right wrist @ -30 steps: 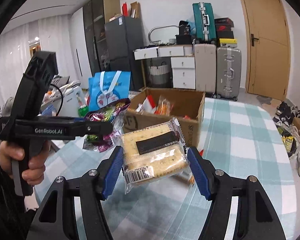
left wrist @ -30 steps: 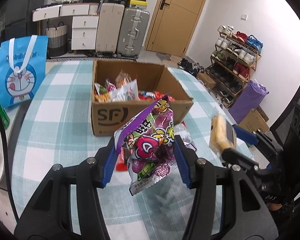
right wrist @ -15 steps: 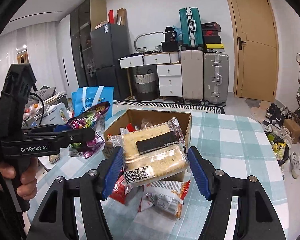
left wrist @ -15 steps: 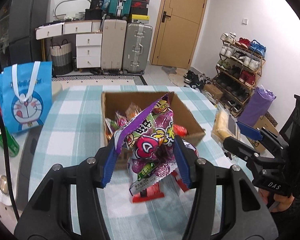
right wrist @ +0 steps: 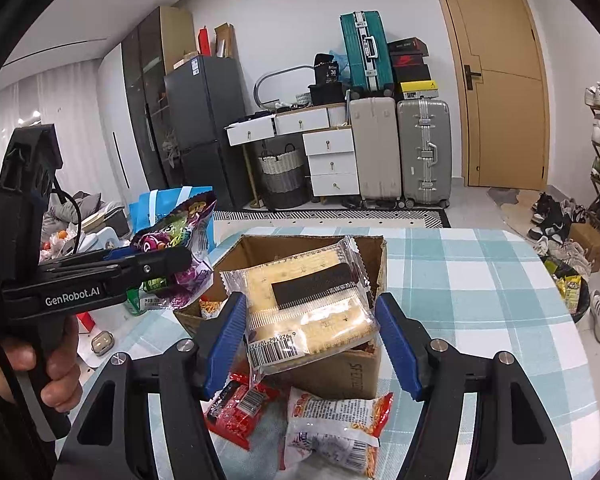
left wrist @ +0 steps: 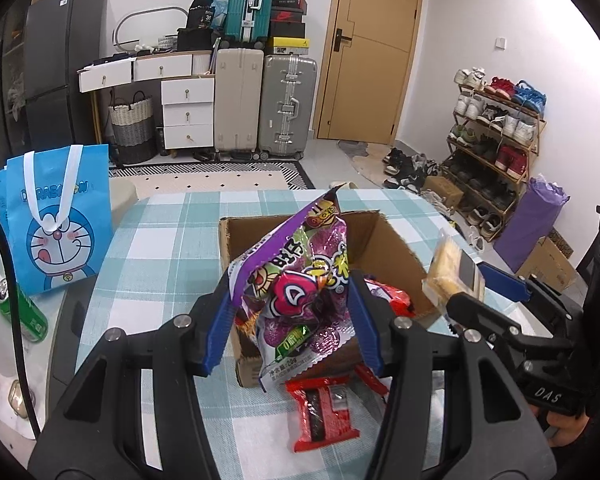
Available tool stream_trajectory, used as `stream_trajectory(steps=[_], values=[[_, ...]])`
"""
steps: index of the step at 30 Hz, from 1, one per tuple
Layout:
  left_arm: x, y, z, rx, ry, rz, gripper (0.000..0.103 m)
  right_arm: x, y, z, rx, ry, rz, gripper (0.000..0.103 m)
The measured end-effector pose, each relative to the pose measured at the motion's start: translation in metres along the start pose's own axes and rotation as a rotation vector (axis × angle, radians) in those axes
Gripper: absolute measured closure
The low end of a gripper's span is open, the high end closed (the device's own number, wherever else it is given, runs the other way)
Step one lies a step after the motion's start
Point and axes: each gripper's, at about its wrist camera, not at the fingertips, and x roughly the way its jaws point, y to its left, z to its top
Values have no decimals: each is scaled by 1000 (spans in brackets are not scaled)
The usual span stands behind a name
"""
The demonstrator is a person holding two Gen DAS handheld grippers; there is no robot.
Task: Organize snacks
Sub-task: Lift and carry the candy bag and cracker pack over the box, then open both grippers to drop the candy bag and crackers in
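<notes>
now my left claw (left wrist: 288,316) is clenched on a purple candy bag (left wrist: 296,280), held up over the near edge of the cardboard box (left wrist: 388,240) on the checked counter (left wrist: 148,248). beside it, my right claw (right wrist: 310,332) grips a clear cracker pack (right wrist: 308,300) above the same box, with red snack packets (right wrist: 240,408) lying below.

right tool (right wrist: 310,334): clamps cracker pack (right wrist: 306,306) | above cardboard box (right wrist: 340,376) | left tool (right wrist: 176,258): grips purple bag (right wrist: 180,240)
</notes>
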Motion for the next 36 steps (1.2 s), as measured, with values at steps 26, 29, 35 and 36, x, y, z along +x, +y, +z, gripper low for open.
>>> stream_trajectory(steps=[26, 29, 35, 36], values=[[79, 15, 3, 19, 79, 46, 52, 68, 0, -3, -55, 73, -30, 40], [87, 14, -2, 32, 96, 47, 52, 69, 4, -2, -71, 75, -11, 40], [85, 12, -2, 42, 87, 33, 51, 54, -1, -4, -62, 42, -11, 27], [83, 11, -3, 52, 88, 31, 50, 51, -3, -4, -57, 39, -18, 20]])
